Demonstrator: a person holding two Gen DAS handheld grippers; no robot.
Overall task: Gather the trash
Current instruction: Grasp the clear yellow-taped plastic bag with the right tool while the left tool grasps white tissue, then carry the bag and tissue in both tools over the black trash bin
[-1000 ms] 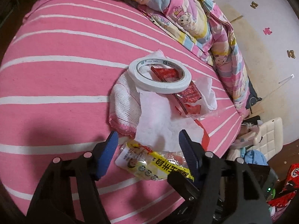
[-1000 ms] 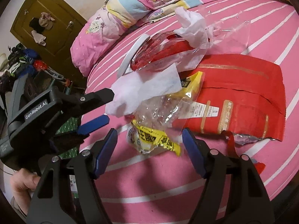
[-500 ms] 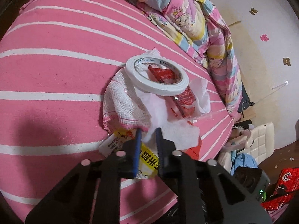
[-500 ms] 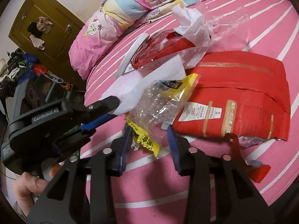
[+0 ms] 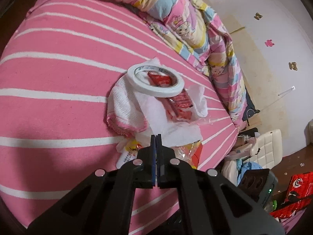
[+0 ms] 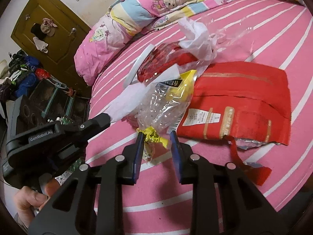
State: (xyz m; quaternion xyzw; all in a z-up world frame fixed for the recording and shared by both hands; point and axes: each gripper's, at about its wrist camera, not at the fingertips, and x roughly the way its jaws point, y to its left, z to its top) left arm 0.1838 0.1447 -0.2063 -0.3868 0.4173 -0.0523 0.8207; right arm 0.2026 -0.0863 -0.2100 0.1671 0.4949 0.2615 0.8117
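Observation:
A pile of trash lies on the pink striped bed. My left gripper [image 5: 156,136] is shut on the near edge of a white tissue [image 5: 172,129]; it also shows in the right wrist view [image 6: 106,118], pinching that tissue [image 6: 133,98]. My right gripper [image 6: 156,136] has its jaws narrowed around the yellow end of a clear plastic wrapper [image 6: 156,109], with a small gap still showing. A big red packet [image 6: 240,105] lies right of it. A white tape roll [image 5: 154,80] sits on a red wrapper [image 5: 180,105] and a white cloth [image 5: 125,109].
A colourful cartoon quilt [image 5: 195,33] is bunched along the bed's far side. A white chair [image 5: 264,150] and red bags [image 5: 293,195] stand on the floor right of the bed. A brown door [image 6: 49,29] and clutter are to the left in the right wrist view.
Both grippers have closed from wide open. The left one has pinched the tissue's edge. The right one has narrowed around the wrapper's yellow end and lifted it slightly.

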